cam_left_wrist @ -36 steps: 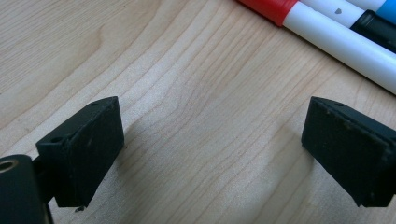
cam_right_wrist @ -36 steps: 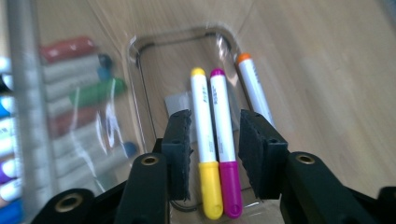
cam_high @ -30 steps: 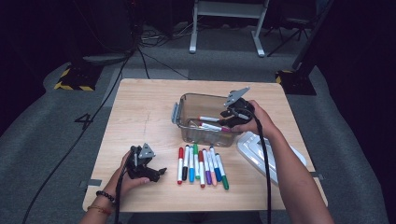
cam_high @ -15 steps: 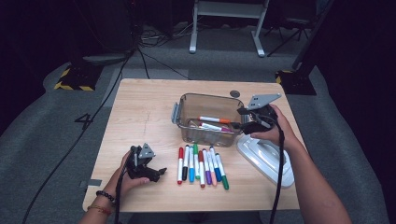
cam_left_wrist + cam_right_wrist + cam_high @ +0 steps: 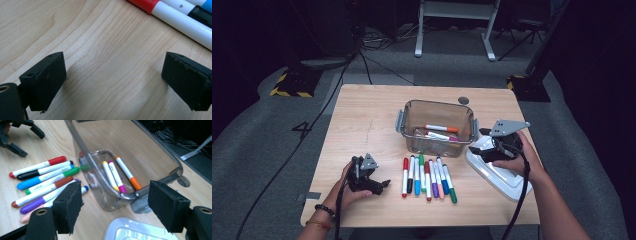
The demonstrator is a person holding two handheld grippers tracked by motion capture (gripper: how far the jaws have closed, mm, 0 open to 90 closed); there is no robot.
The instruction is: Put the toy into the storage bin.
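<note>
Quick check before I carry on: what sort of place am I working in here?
Likely a lab or recording studio: a lone wooden table on grey carpet, cables trailing across the floor, hazard-striped stand bases, dark surroundings.

Wooden table; yellow-black striped block on floor.

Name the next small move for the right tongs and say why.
Probably swing the right tongs left to the pen row and take an end pen. They have just been opening, nothing between them, beside the bin; three pens lie inside, eight wait on the table.
</note>
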